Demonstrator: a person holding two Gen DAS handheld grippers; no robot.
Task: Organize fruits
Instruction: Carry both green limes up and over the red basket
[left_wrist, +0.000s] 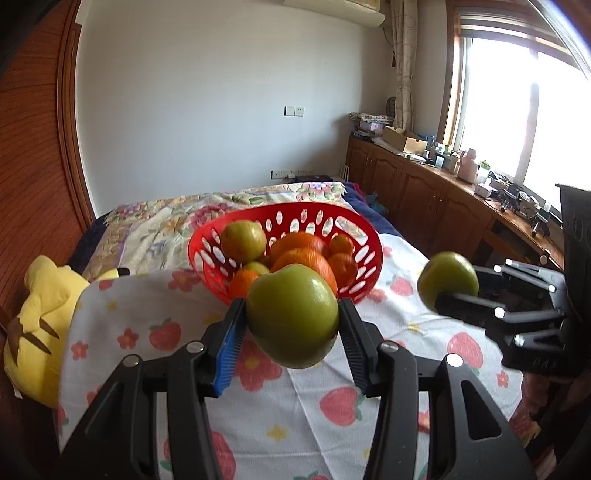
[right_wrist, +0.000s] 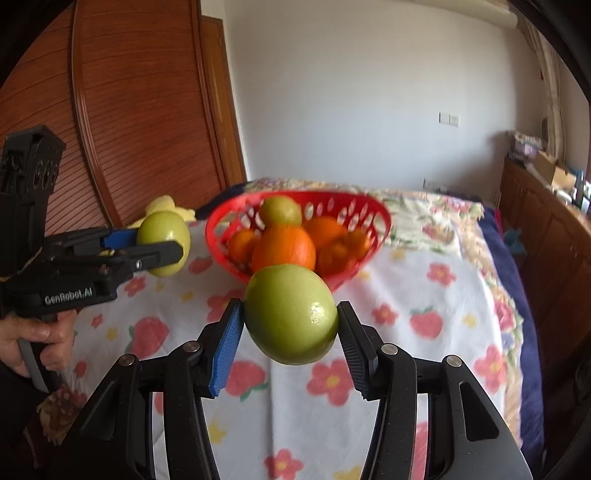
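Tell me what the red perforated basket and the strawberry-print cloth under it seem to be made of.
The red perforated basket looks like moulded plastic: uniform glossy red with regular oval cut-outs. The strawberry-print cloth looks like soft matte woven fabric, probably cotton, since it drapes and creases over the bed edge; the exact fibre cannot be told.

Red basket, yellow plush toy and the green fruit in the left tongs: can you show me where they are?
Red basket (left_wrist: 364, 236): left wrist view, on its far holed wall.
Yellow plush toy (left_wrist: 44, 295): left wrist view, on its body.
Green fruit (left_wrist: 291, 314) in the left tongs (left_wrist: 291, 325): left wrist view, on its front skin.
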